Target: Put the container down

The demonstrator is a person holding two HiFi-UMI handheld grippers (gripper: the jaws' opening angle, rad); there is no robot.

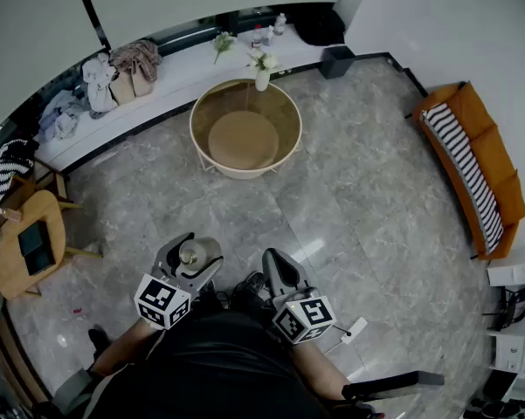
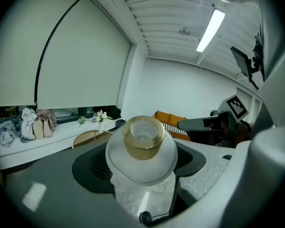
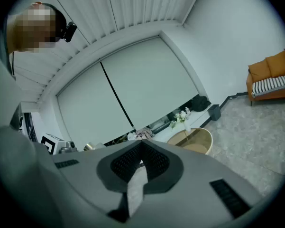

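Note:
The container (image 1: pixel 198 251) is a round frosted-white jar with a gold neck (image 2: pixel 142 138). It sits between the two jaws of my left gripper (image 1: pixel 190 263), which is shut on it and holds it in the air, low and close to my body. In the left gripper view the container (image 2: pixel 142 163) fills the gap between the wide-set jaws of the left gripper (image 2: pixel 143 167), its gold mouth facing the camera. My right gripper (image 1: pixel 274 271) is beside it, to the right. Its jaws meet at the tips with nothing between them, so the right gripper (image 3: pixel 141 146) is shut.
A round gold-rimmed glass table (image 1: pixel 196 116) stands ahead on the grey marble floor, with a white vase of flowers (image 1: pixel 262 70) at its far rim. A ledge with bags (image 1: pixel 131 64) runs along the window. An orange sofa (image 1: pixel 493 160) is at the right, a wooden side table (image 1: pixel 9 264) at the left.

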